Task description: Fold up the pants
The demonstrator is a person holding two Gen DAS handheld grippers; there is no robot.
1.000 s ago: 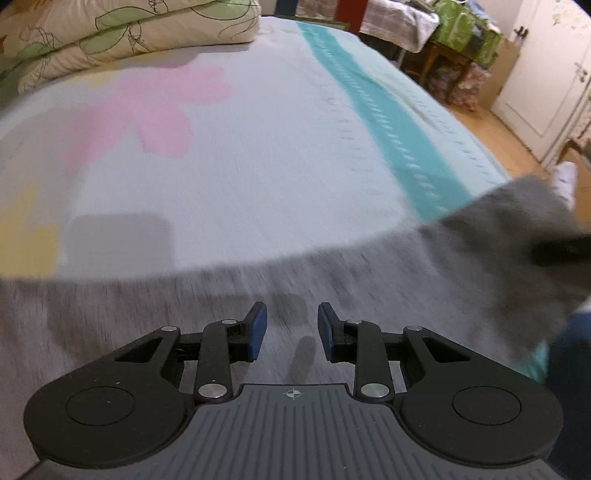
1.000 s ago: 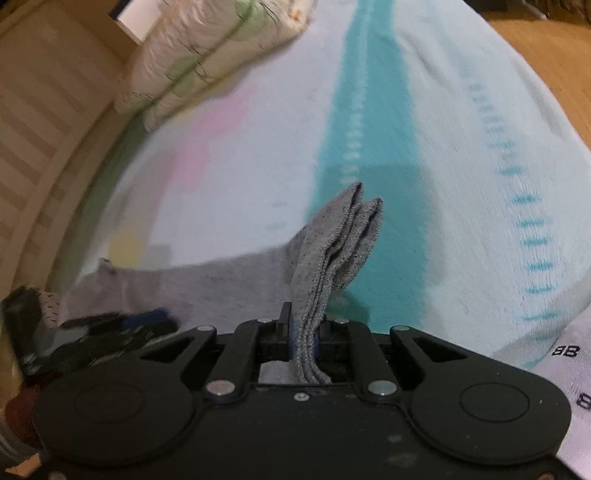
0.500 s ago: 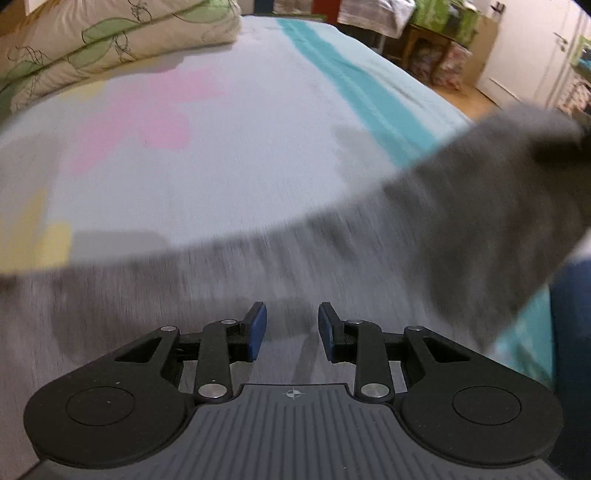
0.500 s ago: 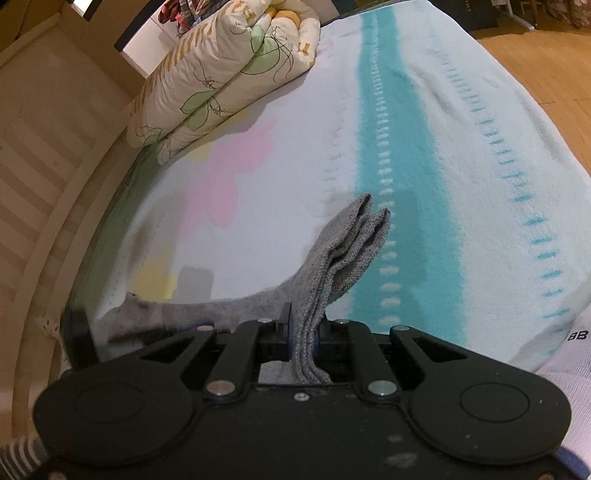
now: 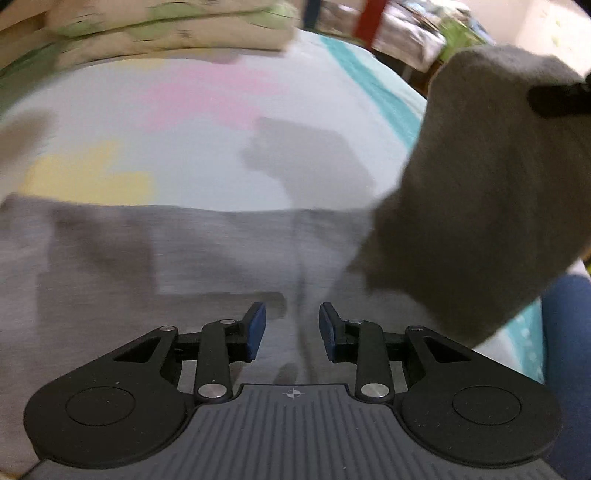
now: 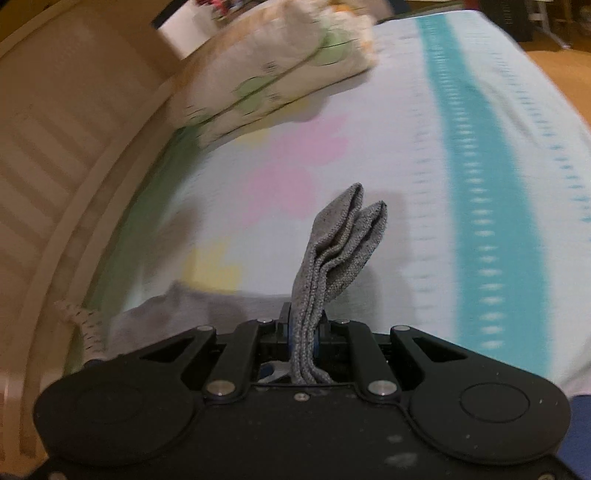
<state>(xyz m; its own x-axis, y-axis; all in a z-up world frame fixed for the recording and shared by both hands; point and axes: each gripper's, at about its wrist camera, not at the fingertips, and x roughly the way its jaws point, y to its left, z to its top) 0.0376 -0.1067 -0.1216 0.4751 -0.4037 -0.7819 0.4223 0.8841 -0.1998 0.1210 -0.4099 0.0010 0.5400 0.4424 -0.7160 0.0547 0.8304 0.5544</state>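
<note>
Grey pants (image 5: 207, 251) lie flat across the bed in the left wrist view. Their right end (image 5: 491, 206) is lifted high, held up by the right gripper seen as a dark shape (image 5: 557, 99) at the upper right. My left gripper (image 5: 291, 328) is open and empty, low over the flat grey cloth. In the right wrist view my right gripper (image 6: 303, 325) is shut on the bunched hem of the pants (image 6: 340, 243), which sticks up between the fingers. More grey cloth (image 6: 184, 306) lies on the bed below it.
The bed sheet (image 5: 207, 110) is white with pink and yellow patches and a teal stripe (image 6: 476, 184). A folded floral duvet (image 6: 280, 74) lies at the head. A wooden bed frame (image 6: 55, 184) runs along the left. Furniture (image 5: 406, 29) stands beyond the bed.
The right gripper has carried the pants end up and toward the left over the flat part. The left gripper stays open over the cloth, its view tilted more toward the pillows.
</note>
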